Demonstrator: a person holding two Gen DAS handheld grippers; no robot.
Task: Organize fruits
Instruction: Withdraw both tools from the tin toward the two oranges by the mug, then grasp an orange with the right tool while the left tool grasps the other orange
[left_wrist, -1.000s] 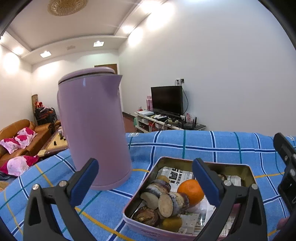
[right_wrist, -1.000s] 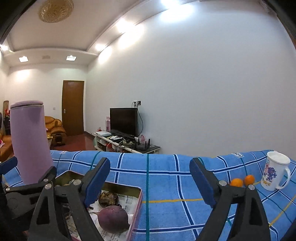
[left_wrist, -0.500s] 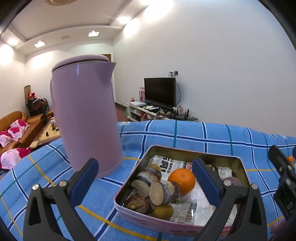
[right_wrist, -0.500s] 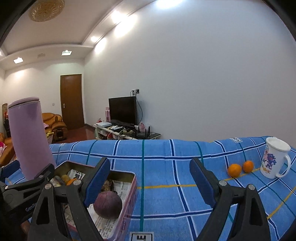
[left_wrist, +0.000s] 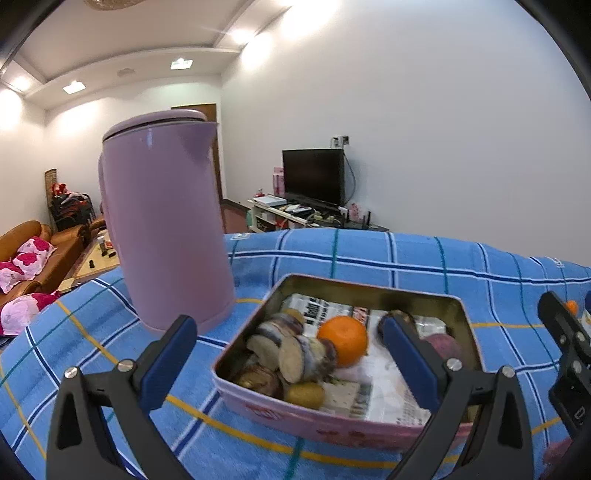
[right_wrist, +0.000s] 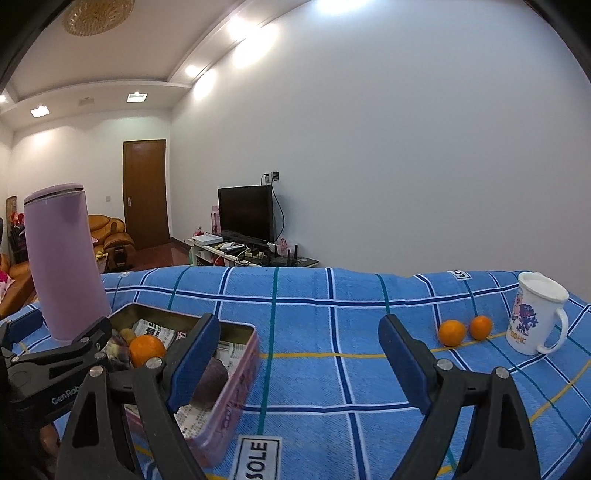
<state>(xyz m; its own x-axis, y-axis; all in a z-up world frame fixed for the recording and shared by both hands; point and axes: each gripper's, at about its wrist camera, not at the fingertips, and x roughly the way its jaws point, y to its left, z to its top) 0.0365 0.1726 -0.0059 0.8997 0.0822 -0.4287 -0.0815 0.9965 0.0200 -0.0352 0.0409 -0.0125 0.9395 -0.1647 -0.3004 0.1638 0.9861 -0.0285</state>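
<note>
Newspaper-lined tin (left_wrist: 373, 287) with orange (left_wrist: 343, 340), kiwi (left_wrist: 306, 394)

My left camera sits low over the blue checked cloth (left_wrist: 369, 254) and looks forward, close to the pink tin (left_wrist: 332, 411) and the purple kettle (left_wrist: 166, 229). My right camera sits further right and looks along the cloth to two oranges (right_wrist: 451, 332) and a white mug (right_wrist: 535, 314). Both see the tin, kettle and TV (left_wrist: 314, 177).
</note>
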